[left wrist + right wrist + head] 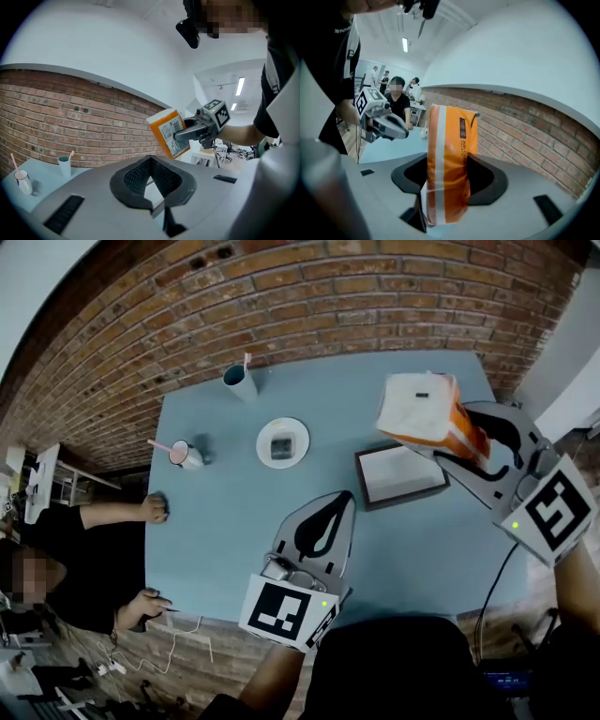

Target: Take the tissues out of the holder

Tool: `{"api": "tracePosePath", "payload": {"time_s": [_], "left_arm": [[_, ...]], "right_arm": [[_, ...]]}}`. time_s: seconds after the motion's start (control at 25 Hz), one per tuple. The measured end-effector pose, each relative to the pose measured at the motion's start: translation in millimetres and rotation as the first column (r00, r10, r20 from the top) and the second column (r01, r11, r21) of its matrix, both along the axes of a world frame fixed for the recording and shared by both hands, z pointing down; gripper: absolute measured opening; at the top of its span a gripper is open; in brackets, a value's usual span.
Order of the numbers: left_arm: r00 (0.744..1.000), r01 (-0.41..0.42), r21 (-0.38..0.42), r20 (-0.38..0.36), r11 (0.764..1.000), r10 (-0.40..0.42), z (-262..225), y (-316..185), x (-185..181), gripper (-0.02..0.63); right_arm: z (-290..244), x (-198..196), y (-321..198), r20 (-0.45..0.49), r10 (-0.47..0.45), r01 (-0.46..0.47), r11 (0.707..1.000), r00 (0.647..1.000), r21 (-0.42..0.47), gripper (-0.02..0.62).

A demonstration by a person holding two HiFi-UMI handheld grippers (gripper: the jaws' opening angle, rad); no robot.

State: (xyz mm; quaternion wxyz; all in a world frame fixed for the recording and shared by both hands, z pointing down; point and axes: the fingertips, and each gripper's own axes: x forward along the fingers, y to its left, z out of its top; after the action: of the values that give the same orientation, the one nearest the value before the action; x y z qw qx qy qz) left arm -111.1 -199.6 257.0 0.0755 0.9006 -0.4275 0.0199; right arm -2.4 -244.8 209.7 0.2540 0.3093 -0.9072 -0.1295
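My right gripper (450, 446) is shut on an orange and white tissue pack (427, 413) and holds it in the air above the right side of the blue table. In the right gripper view the pack (450, 159) stands upright between the jaws, and the pads press its sides. Below it lies the holder (360, 479), a dark rectangular tray with a white inside. My left gripper (343, 499) hovers over the table's front middle, shut on nothing. From the left gripper view, the pack (171, 132) shows up and to the right, in the right gripper (187, 133).
A teal cup with a straw (239, 381) stands at the back left, with a white mug (186, 455) nearer the left edge. A white round dish (282, 442) sits mid-table. A person's hand (153, 510) rests on the left edge. A cable hangs by the front left corner.
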Motion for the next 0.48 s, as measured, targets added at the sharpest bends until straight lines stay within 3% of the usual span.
{"api": "tracePosePath", "payload": {"time_s": [0.12, 0.32, 0.48], "left_arm": [[1.000, -0.004, 0.007, 0.008, 1.000, 0.004, -4, 5, -1, 0.002], [1.000, -0.029, 0.033, 0.013, 0.999, 0.028, -10, 15, 7, 0.002], [0.999, -0.033, 0.043, 0.004, 0.999, 0.033, -14, 21, 8, 0.002]], "right_arm": [[-35, 1, 20, 0.137, 0.032, -0.036, 0.999, 0.990, 0.025, 0.233], [-35, 39, 53, 0.174, 0.116, -0.120, 0.993, 0.978, 0.015, 0.233], [-46, 43, 67, 0.251, 0.146, -0.157, 0.987, 0.957, 0.027, 0.233]]}}
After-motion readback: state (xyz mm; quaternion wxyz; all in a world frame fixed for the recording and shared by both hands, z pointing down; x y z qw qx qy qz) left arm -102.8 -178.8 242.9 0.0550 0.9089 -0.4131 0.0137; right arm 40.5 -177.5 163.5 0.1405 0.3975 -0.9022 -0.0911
